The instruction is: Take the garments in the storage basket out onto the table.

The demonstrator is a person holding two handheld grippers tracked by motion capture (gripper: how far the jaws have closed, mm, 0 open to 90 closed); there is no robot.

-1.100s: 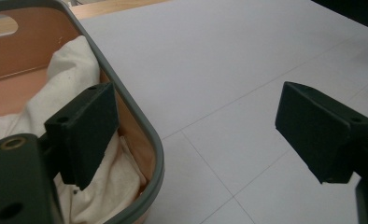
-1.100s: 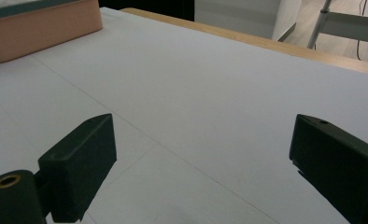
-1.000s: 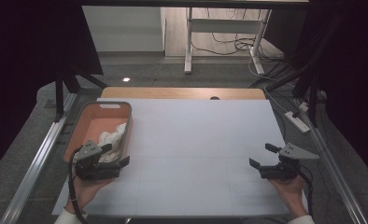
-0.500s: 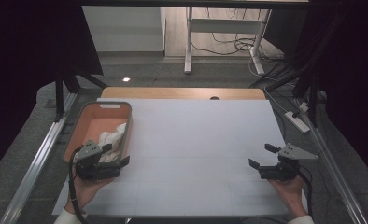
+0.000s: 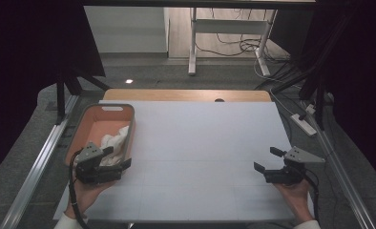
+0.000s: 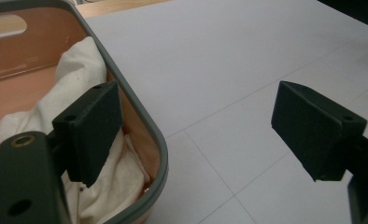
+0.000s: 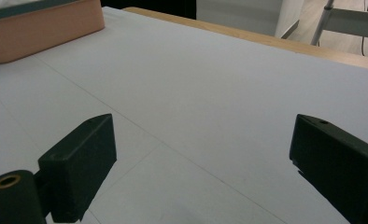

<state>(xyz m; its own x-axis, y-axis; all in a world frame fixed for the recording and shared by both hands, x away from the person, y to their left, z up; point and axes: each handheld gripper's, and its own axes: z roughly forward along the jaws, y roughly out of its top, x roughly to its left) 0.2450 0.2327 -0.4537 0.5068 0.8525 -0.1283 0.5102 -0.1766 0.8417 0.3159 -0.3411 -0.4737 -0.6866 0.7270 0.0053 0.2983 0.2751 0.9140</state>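
Note:
An orange basket with a grey rim stands at the table's left side, and a crumpled white cloth lies inside it. My left gripper hovers open at the basket's near right corner. In the left gripper view one jaw is over the cloth and the other over the bare table, straddling the basket rim. My right gripper is held open low over the white table near its right front, nothing between its jaws. The basket lies far off in the right gripper view.
The white tabletop has faint grid seams and a wooden strip along its far edge. Metal rails run along both sides of the table. A power strip and cables lie on the floor to the right.

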